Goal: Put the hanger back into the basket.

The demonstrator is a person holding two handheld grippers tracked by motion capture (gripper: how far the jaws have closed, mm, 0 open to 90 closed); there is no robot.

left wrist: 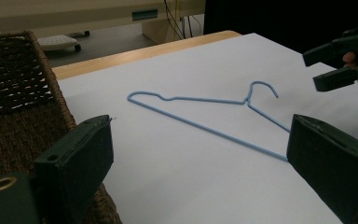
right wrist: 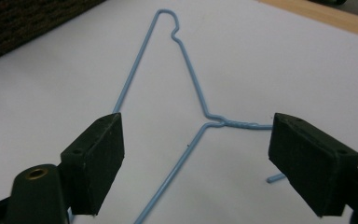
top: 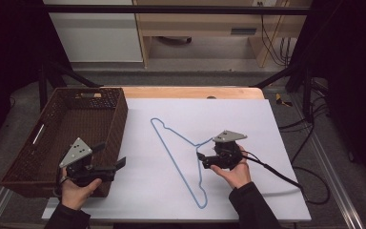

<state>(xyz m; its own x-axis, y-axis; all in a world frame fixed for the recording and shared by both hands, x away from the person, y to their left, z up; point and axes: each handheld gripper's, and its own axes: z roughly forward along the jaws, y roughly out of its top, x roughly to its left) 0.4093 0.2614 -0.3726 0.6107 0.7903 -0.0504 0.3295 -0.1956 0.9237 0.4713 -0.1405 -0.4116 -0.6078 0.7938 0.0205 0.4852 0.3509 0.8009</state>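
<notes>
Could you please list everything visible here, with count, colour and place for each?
Wire hanger: one, light blue, flat on the white sheet, mid-table.
Basket: one, dark brown wicker, on the table's left side.
White sheet: one, covering most of the table.
Table: one, light wood edge at the far side.
Left gripper: one, black, fingers open, held beside the basket.
Right gripper: one, black, fingers open, at the hanger's twisted neck.

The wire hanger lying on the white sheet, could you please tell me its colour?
The wire hanger is light blue, clearest in the right gripper view.
</notes>
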